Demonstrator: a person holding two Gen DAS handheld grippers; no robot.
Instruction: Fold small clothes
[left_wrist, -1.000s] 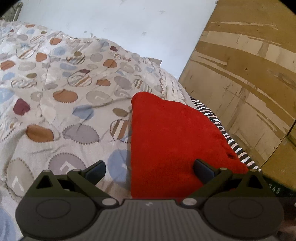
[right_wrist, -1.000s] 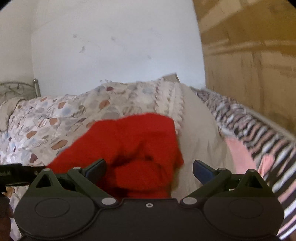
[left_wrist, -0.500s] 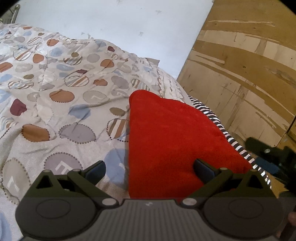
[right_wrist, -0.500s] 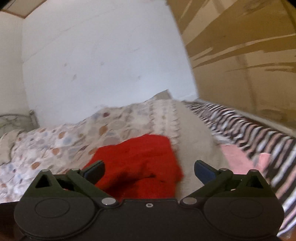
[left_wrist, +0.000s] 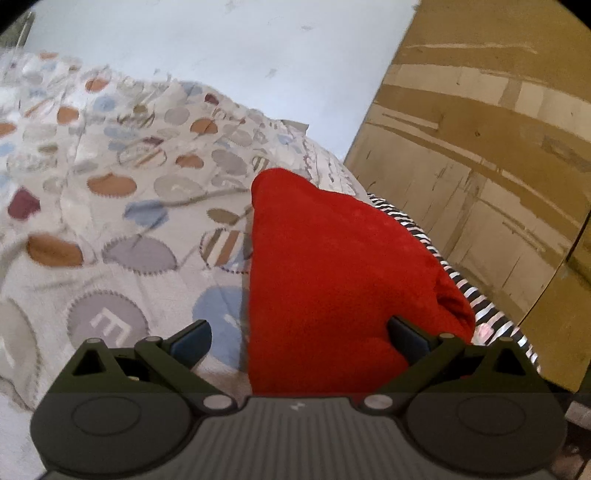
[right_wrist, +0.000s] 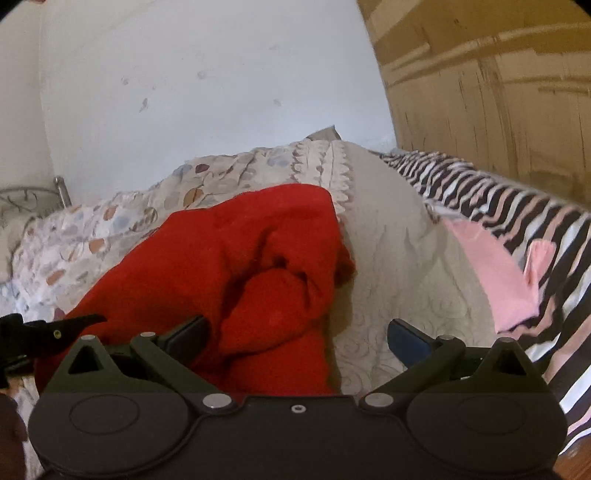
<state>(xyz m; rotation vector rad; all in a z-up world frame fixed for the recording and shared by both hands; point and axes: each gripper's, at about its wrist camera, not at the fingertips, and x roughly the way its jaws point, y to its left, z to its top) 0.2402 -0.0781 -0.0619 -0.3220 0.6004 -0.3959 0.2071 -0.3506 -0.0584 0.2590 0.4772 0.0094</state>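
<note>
A red fleece garment (left_wrist: 332, 273) lies on the bed's patterned quilt (left_wrist: 110, 221), smooth on top in the left wrist view. From the right wrist view the same red garment (right_wrist: 236, 273) shows a rumpled, rolled edge facing me. My left gripper (left_wrist: 299, 338) hovers open just in front of the garment's near edge, its fingers spread wide and holding nothing. My right gripper (right_wrist: 297, 332) is open too, its left finger over the red cloth and its right finger over the beige bedspread (right_wrist: 399, 266). The tip of the left gripper (right_wrist: 55, 328) shows at the left edge of the right wrist view.
A pink cloth (right_wrist: 495, 273) lies to the right on a black-and-white striped sheet (right_wrist: 517, 206). A wooden wardrobe (left_wrist: 480, 166) stands along the bed's right side. A white wall (right_wrist: 207, 96) and a metal bedhead (right_wrist: 33, 195) close the far end.
The right gripper's view swung up toward the wall half a second ago and has dropped back toward the garment, closer than before. The left gripper shifted slightly; the garment lies where it was.
</note>
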